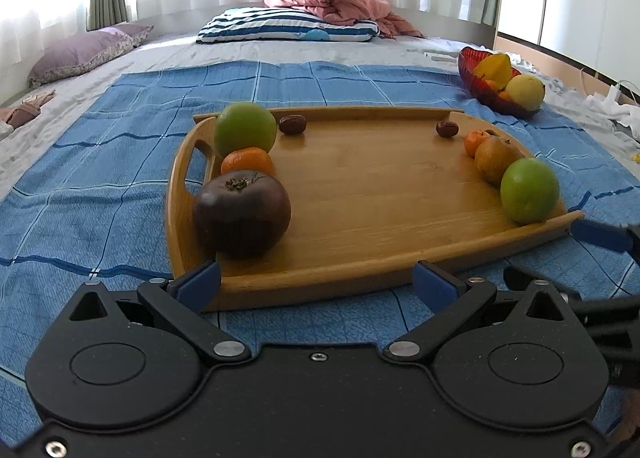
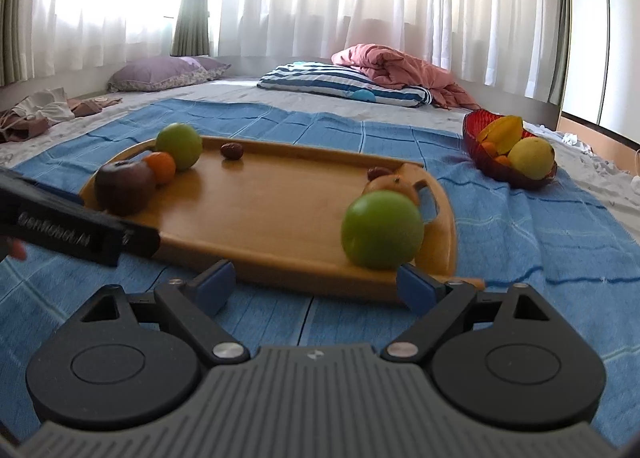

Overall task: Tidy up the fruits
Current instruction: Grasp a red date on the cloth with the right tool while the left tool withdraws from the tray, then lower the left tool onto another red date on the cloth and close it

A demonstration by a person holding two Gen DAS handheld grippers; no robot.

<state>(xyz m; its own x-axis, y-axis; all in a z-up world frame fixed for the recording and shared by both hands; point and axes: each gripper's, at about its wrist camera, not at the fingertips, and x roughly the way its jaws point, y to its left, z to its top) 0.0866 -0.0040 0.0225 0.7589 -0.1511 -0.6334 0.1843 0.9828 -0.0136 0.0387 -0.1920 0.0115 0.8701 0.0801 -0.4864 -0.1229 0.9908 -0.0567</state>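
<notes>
A wooden tray (image 1: 360,193) (image 2: 264,213) lies on a blue cloth. Along its left side sit a dark purple fruit (image 1: 242,213) (image 2: 124,187), a tangerine (image 1: 247,161) (image 2: 161,166) and a green apple (image 1: 245,129) (image 2: 179,145). Its right side holds another green apple (image 1: 529,189) (image 2: 382,234), a brownish pear (image 1: 496,159) and a small tangerine (image 1: 476,141). Two dark dates (image 1: 293,124) (image 1: 447,129) lie at the back. My left gripper (image 1: 316,284) is open at the tray's near edge, empty. My right gripper (image 2: 316,286) is open, empty, just short of the near green apple.
A red bowl (image 1: 480,85) (image 2: 486,161) with a starfruit, a yellow fruit and small oranges sits right of the tray. Striped and purple pillows, a pink blanket (image 1: 336,3) and curtains lie beyond. The left gripper's body (image 2: 76,230) crosses the right view's left edge.
</notes>
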